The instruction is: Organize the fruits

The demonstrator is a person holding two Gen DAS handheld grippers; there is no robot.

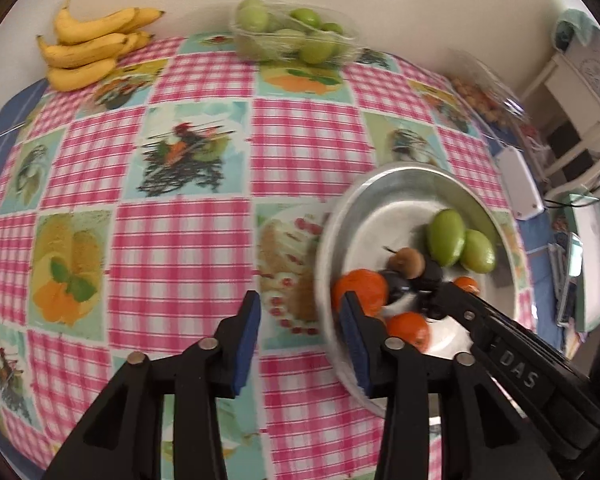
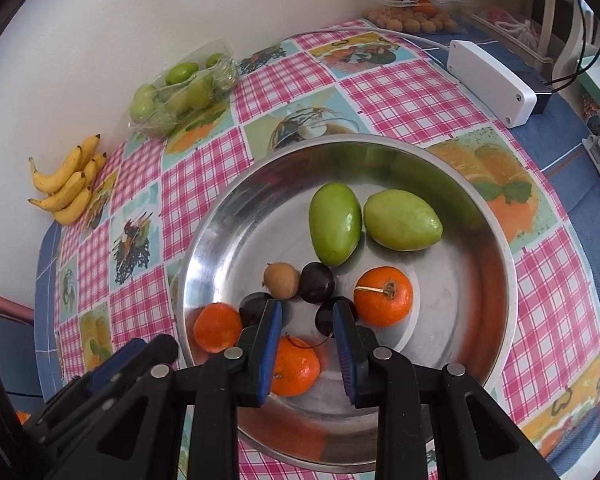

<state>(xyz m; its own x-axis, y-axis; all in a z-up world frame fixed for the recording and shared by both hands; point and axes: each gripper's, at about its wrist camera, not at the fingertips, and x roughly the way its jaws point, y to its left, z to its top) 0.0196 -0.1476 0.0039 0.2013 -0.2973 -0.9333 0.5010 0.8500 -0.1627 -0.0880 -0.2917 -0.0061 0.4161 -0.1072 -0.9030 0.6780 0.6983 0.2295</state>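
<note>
A steel plate holds two green fruits, three tangerines, a brown kiwi-like fruit and several dark round fruits. My right gripper points down over the plate's near half. Its pads stand a narrow gap apart with nothing between them; a tangerine lies below. My left gripper hangs open and empty over the tablecloth, just left of the plate's rim.
A bunch of bananas and a clear tub of green fruits sit by the wall. A white box with a cable and a clear container of small tan fruits lie beyond the plate.
</note>
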